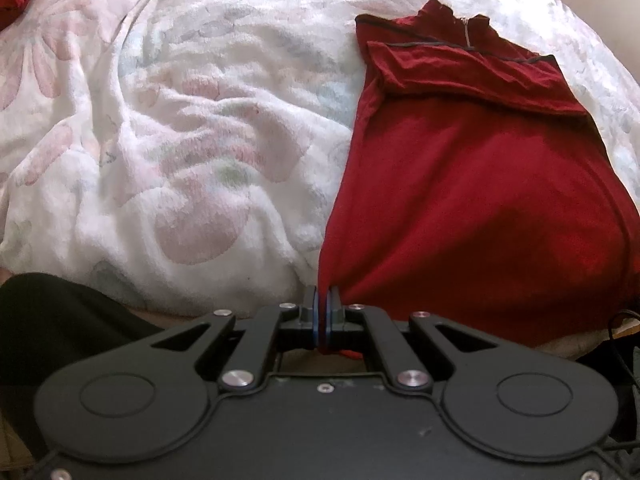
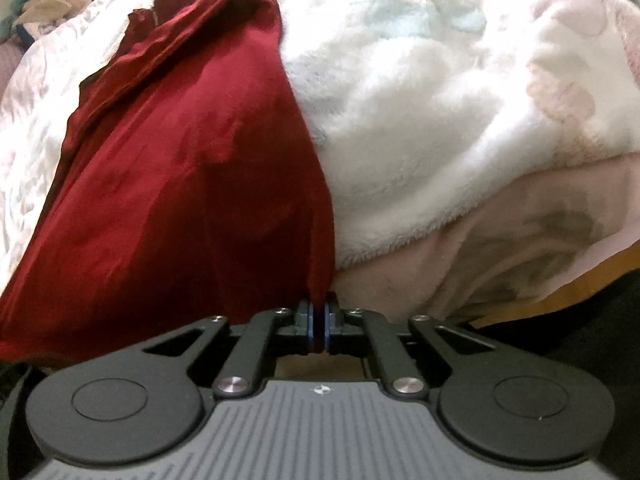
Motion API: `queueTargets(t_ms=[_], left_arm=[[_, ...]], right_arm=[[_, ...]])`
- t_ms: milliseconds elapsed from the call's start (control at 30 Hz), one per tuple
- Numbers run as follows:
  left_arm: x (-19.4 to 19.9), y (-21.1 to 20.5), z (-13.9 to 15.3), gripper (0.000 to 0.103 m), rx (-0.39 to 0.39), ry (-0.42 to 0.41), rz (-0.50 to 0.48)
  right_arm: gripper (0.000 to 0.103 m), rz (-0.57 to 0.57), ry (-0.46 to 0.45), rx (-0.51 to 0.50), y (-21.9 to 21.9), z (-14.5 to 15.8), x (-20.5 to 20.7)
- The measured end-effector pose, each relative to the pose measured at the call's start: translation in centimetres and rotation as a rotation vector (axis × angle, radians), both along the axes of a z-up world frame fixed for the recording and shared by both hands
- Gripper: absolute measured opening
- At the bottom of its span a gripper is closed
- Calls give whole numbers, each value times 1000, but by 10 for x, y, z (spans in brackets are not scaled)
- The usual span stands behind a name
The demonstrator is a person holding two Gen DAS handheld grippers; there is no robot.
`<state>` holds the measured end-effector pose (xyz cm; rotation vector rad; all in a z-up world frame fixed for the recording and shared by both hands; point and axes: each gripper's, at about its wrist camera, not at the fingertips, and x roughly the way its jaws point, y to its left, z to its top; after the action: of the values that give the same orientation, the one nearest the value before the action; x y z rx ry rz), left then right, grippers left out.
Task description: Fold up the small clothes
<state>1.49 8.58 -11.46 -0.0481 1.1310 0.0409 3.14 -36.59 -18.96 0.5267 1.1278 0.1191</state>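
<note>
Both jaws pinch red shirt point(image 1: 472, 184).

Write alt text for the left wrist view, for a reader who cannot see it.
The left tool, seen from just behind its black body, is shut on the near left corner of a dark red shirt. The shirt lies flat on a white floral blanket, collar at the far end and a sleeve folded across its chest.

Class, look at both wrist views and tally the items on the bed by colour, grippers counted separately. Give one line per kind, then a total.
Red garments: 2, the red shirt and a small red cloth at the far left edge
White floral blankets: 1, the blanket
Grippers: 2, left gripper, right gripper
Total: 5
</note>
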Motion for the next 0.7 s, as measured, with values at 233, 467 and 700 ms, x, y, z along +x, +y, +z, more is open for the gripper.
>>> queueTargets(t_ms=[233,467,700], left_arm=[[2,1,5,2,-7,-29,-1],[7,3,7,2,6,-61,16],[26,-1,7,2,10,-106,-2]], right_arm=[[4,-48,-116,-12,-10,46,-19],[4,-71,-205,-29,-16,79,-19],[4,-96,-258,13,-16,95,-17]])
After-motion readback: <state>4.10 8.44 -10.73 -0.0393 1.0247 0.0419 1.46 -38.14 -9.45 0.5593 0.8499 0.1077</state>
